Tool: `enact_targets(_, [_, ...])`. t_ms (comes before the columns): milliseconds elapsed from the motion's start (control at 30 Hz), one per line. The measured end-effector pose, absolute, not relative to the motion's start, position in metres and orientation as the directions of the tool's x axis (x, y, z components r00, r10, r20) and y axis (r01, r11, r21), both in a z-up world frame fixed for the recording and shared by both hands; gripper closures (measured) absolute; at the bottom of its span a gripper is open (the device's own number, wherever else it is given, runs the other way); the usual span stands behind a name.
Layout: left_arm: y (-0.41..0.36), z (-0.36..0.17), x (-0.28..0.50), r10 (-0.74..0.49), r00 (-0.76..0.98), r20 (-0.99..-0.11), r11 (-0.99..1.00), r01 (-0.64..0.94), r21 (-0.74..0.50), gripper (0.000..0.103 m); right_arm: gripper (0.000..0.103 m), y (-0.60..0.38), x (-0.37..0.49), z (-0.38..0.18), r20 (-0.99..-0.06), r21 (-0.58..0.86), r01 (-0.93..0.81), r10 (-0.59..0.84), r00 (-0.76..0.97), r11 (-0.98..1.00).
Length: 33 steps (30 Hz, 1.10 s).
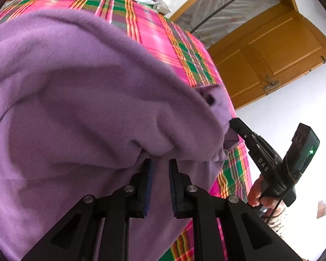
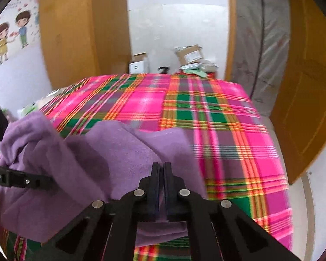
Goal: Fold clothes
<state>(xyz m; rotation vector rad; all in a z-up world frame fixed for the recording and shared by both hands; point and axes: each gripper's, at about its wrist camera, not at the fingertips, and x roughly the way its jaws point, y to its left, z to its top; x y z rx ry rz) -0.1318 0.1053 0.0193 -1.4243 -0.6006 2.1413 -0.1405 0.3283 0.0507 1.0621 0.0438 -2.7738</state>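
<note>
Purple fleece gripped at both ends

Your right gripper [image 2: 162,167] pinches the fleece [image 2: 110,158] tight; your left gripper [image 1: 159,163] clamps its bunched edge. Fleece hangs lifted over the plaid tablecloth [image 2: 223,130], boxes [image 2: 189,54] beyond.

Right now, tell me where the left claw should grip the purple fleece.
Take the purple fleece by the bunched fold over the tips of the left claw, straight in from the near edge. Creases gather into a ridge there; the right claw pinches it alongside.
</note>
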Motion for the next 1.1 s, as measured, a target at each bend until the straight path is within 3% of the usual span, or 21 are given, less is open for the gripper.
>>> enact_targets(567, [0.094, 0.022, -0.15, 0.627, -0.352, -0.695, -0.768, -0.132, -0.626, 0.088, 0.099, 0.407, -0.14, 0.046, -0.66, 0.081, -0.143, 0.054, -0.749, -0.986])
enact_targets(1100, [0.096, 0.019, -0.167, 0.637, -0.381, -0.67, -0.748, -0.094, -0.657, 0.088, 0.098, 0.417, -0.127, 0.045, -0.65, 0.027, -0.24, 0.165, -0.742, -0.97])
